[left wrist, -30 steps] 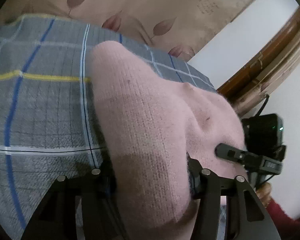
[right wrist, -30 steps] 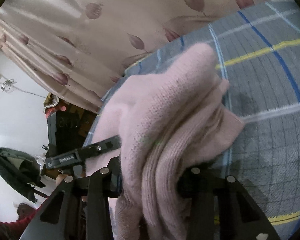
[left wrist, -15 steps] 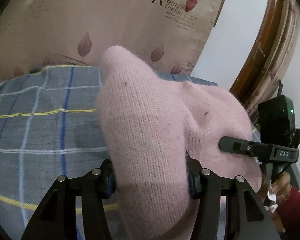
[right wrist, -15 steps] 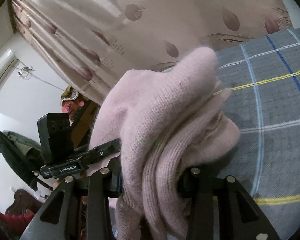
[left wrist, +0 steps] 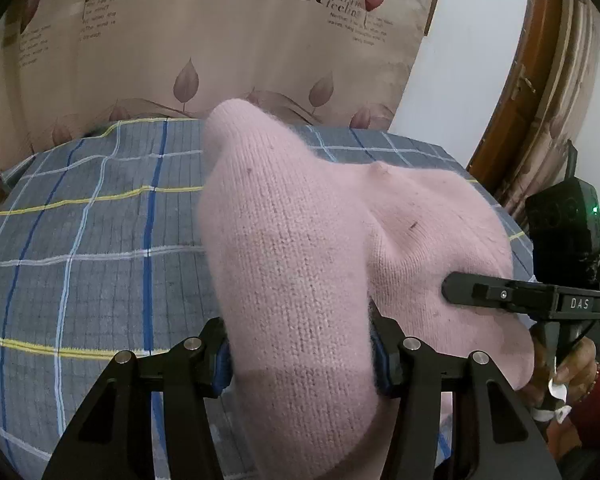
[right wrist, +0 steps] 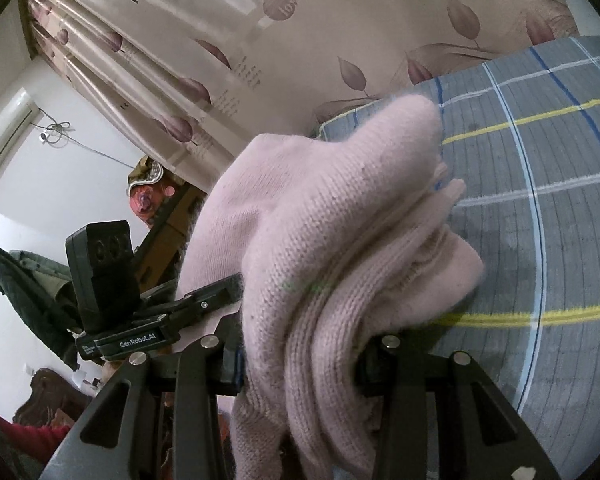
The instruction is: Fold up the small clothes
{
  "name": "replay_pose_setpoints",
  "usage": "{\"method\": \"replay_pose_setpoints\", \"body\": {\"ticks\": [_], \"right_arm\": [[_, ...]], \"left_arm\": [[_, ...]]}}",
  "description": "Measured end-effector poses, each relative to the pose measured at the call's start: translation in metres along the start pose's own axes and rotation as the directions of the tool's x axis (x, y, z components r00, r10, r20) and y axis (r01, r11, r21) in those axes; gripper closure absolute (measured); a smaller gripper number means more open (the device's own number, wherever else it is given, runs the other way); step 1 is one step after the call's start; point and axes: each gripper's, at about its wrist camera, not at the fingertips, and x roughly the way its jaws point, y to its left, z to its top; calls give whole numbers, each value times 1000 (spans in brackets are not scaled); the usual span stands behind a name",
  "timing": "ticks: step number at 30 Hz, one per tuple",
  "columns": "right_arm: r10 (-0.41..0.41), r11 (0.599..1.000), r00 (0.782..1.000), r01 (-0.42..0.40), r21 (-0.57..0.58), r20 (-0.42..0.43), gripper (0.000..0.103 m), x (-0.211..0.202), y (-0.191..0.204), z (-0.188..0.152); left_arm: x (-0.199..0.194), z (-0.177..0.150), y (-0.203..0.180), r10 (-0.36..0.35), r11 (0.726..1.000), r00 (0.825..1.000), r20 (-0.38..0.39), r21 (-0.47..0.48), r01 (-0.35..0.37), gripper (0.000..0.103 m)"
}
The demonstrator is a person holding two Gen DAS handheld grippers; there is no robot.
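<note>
A pink knitted garment point(left wrist: 300, 248) is held up above a grey checked bedspread point(left wrist: 80, 248). My left gripper point(left wrist: 300, 356) is shut on one bunched end of it. My right gripper point(right wrist: 300, 360) is shut on the other end, where several folded layers of the garment point(right wrist: 320, 240) show. The right gripper also shows in the left wrist view point(left wrist: 512, 292), pressed against the garment's right side. The left gripper also shows in the right wrist view point(right wrist: 172, 312), at the garment's left. Both grippers' fingertips are hidden by the fabric.
The checked bedspread point(right wrist: 540, 220) lies below the garment. A beige leaf-print curtain point(left wrist: 220, 40) hangs behind the bed. A wooden door frame point(left wrist: 540, 80) stands at the right. A dark coat point(right wrist: 24, 292) hangs on the wall at the left.
Both grippers have lifted and tilted up with the garment. The curtain and room now fill more of each view and the bedspread sits lower.
</note>
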Motion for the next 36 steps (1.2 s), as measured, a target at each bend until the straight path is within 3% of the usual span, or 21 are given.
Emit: {"method": "replay_pose_setpoints", "body": {"ticks": [24,30,36], "right_arm": [[-18,999,999,19,46,-36,66,5,-19,-18],[-38,999,998,40,35,-48,66,8,-21,-20],[-47,998,998,49,31,-51,66,9,-24,-23]], "left_arm": [[20,-25,-7,42,999,998,-39,10,-42,48],[23,-31,2,57,998,998,-28,-19,-57,42],[20,-34,-1,87,996,996,0,9,-87,38]]}}
